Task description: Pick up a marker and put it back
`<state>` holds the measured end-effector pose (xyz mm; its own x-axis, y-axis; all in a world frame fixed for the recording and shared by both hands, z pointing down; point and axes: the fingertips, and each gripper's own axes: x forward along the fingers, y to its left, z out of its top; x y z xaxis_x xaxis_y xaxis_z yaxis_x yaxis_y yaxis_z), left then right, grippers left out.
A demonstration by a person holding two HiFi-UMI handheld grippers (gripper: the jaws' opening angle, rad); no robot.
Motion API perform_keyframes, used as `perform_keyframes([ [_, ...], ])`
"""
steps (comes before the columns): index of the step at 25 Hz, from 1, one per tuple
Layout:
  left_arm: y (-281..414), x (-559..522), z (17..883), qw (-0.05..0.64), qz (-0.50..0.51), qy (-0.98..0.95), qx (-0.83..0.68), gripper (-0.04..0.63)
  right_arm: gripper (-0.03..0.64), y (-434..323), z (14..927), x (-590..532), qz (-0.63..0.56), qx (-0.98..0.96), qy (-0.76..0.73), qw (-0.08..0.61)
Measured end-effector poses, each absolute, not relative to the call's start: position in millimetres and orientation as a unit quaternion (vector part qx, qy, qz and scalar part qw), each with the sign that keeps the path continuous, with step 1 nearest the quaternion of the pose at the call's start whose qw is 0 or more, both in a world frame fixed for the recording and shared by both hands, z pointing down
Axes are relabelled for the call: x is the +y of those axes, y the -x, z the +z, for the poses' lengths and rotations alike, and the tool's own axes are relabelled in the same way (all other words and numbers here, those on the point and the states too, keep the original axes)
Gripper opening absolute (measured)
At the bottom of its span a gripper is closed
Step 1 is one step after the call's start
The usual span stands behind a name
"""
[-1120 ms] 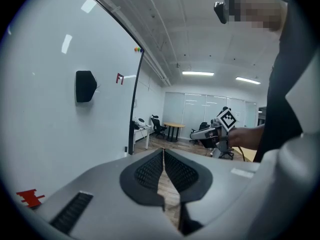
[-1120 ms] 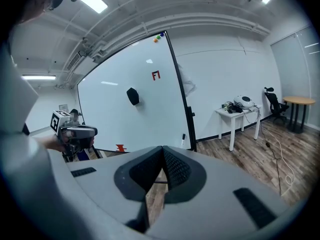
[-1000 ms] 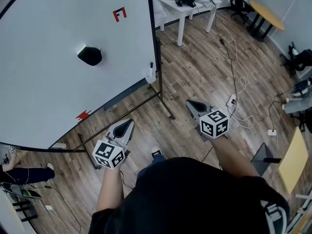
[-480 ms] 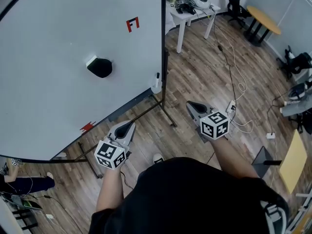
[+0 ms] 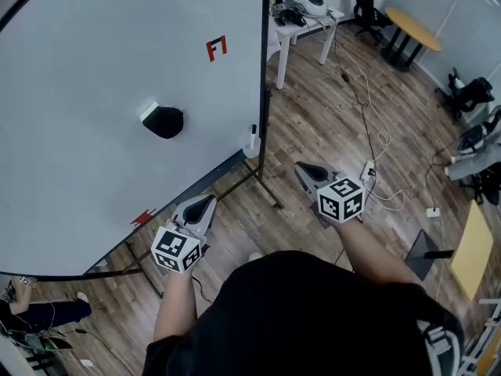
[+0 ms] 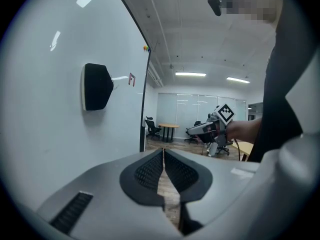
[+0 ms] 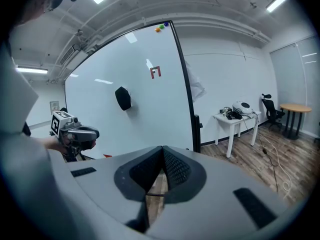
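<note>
A big whiteboard point(image 5: 94, 92) fills the left of the head view. On it sit a black eraser point(image 5: 163, 121) and a red mark point(image 5: 215, 48). A small red object point(image 5: 143, 217) lies at the board's lower edge; I cannot tell whether it is a marker. My left gripper point(image 5: 205, 200) hangs in front of that lower edge, shut and empty. Shut and empty too, my right gripper point(image 5: 300, 167) is over the floor, right of the board's stand. In the left gripper view the pads point(image 6: 150, 171) meet, with the eraser point(image 6: 96, 86) up to the left. The right gripper view shows touching pads point(image 7: 175, 169).
The board's stand legs point(image 5: 264, 185) run across the wood floor between the grippers. A white holder point(image 5: 250, 142) hangs at the board's right edge. A white table point(image 5: 309, 18) with devices stands behind it. Cables point(image 5: 368, 124), a round yellow table point(image 5: 413, 28) and office chairs lie to the right.
The head view has swung, so the whiteboard and eraser now sit further right and lower in frame. Both grippers kept about the same places and stayed shut.
</note>
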<state>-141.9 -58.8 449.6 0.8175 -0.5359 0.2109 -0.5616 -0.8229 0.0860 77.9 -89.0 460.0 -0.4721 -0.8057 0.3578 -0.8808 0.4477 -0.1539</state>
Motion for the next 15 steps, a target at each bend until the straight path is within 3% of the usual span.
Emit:
perform_keyframes([
  [15,149.6,-78.3,457.3,0.074,0.091,-0.953,-0.28,0.015,-0.003,-71.3,471.3,-102.1,0.168,-0.837,-0.505,0.127],
])
